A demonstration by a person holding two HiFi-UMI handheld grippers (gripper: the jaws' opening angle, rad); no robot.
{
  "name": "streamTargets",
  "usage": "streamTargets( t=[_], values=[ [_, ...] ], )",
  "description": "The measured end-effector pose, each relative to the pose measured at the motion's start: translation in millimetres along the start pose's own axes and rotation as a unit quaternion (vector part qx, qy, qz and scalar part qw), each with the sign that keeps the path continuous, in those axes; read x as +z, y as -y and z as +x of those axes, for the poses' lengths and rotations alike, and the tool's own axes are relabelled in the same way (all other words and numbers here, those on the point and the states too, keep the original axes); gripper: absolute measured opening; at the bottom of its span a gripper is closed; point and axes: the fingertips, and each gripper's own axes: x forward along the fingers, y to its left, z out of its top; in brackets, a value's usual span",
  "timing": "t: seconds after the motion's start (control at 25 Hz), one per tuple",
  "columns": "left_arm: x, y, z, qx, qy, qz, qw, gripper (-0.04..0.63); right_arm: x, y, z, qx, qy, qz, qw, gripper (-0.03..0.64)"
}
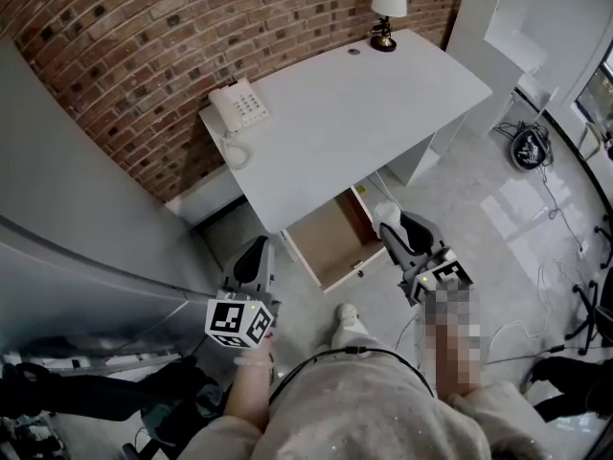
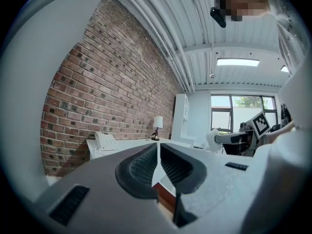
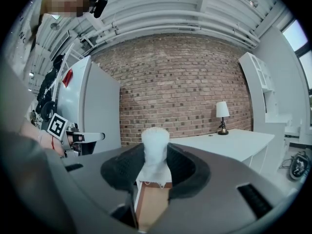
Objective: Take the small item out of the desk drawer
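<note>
Nearby, left gripper (image 2: 158, 152) is clenched empty, right gripper (image 3: 155, 156) grasps the small white fuzzy item (image 3: 155, 139), out of and just right of the open wood-lined desk drawer (image 1: 330, 242), white desk (image 1: 354, 113), white telephone (image 1: 239, 103) and lamp (image 1: 387, 8) beyond.

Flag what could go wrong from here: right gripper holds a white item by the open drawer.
1. The right gripper pinches the soft-looking white item only low down. Most of it sticks out past the pads, so it might slip and fall into the open drawer or onto the floor.
2. The drawer stands open close to the person's shoe, so a step forward might knock it.
</note>
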Motion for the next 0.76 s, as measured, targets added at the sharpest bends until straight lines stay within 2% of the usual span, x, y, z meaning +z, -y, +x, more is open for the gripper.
streamTargets(
  t=[0.76],
  values=[
    [-3,-2,21,0.009,-0.007,-0.001,0.9999,0.021,-5,22,11,0.012,0.002,0.023,1.000,0.152]
  ],
)
